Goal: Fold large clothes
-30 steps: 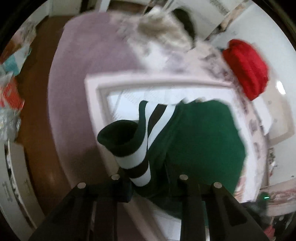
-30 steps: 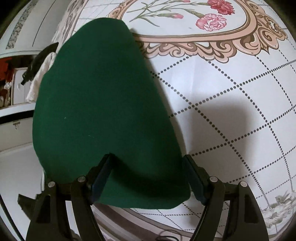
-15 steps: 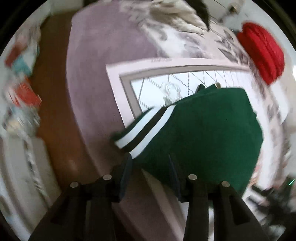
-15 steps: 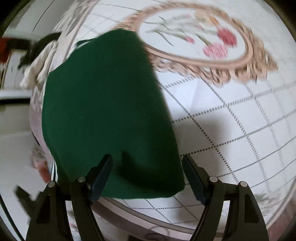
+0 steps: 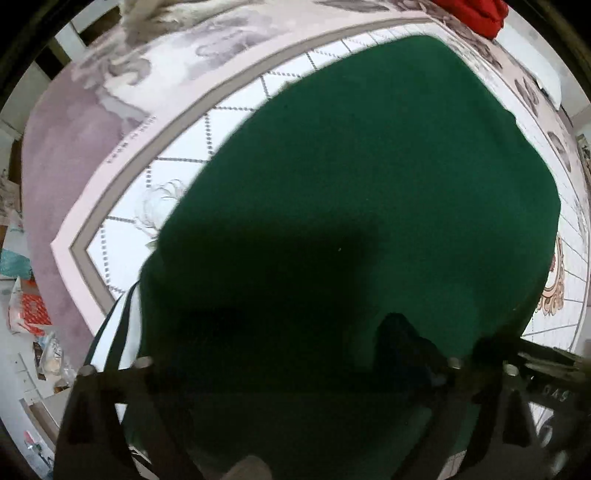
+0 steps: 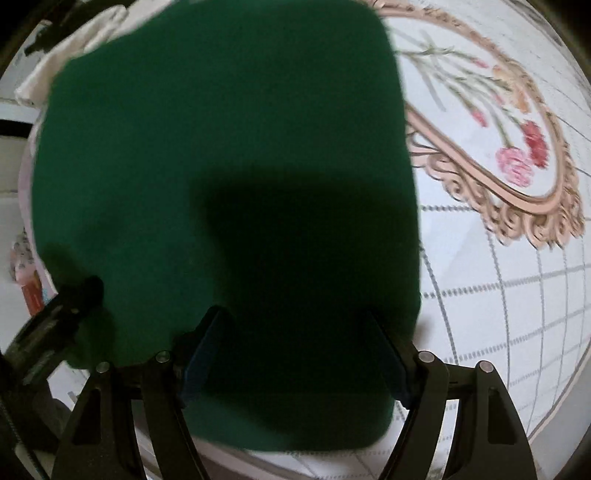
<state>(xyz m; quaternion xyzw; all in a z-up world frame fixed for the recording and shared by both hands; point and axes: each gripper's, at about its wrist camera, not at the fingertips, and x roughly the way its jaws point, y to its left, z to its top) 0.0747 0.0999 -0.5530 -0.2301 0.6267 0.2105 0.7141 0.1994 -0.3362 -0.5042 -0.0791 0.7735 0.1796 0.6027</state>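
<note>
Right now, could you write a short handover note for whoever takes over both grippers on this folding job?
Left gripper: jaws opening wide above the green garment, gripping nothing.
Right gripper: jaws opening slightly, astride the garment's near edge; the pads do not look pressed on it.
Garment: lies flat as a folded panel on the floral bedspread; its striped cuff pokes out at the left edge.
Done: a fold appears laid down.
Left: tuck the cuff, likely one more fold. A red item waits at the far edge.
</note>
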